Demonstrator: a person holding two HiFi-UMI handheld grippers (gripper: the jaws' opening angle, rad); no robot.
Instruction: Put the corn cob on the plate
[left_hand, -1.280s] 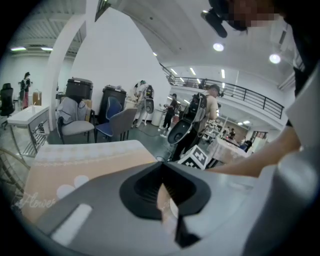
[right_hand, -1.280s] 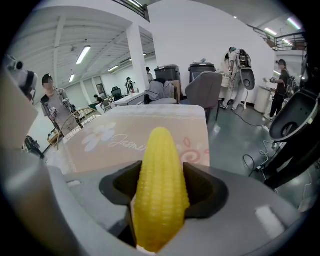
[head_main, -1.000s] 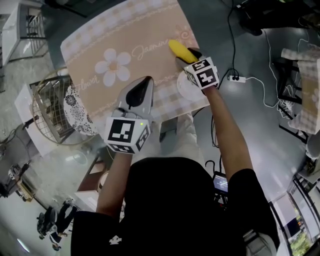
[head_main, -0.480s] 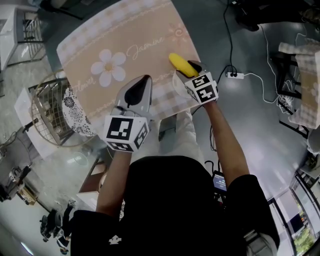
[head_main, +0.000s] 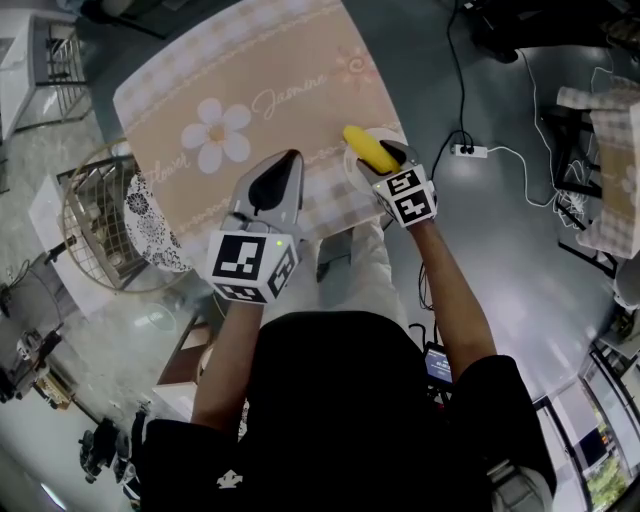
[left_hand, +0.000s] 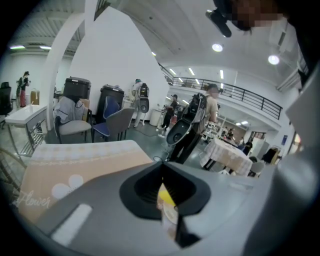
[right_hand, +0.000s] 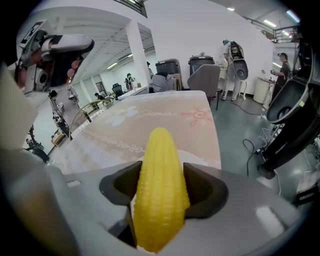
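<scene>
Looks along the left gripper (left_hand: 162, 170), jaws pressed together; glimpses yellow corn cob (left_hand: 164, 194) through their slit; finds flowered table (left_hand: 85, 165) left of that gripper.

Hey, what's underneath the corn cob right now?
A white plate peeks out beneath the corn cob, held in the right gripper over the flowered tablecloth. The cob and gripper cover the rest of the plate; whether they touch can't be seen.

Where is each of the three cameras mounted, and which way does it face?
Head view: on the person's head, facing steeply down at the table; both forearms, torso, left tool and right tool show.
Left gripper view: on the left tool, facing along its shut jaws over the table into the hall.
Right gripper view: on the right tool, facing along jaws gripping the corn cob over the plate.
Shared: head and right gripper views both show the corn cob.
</scene>
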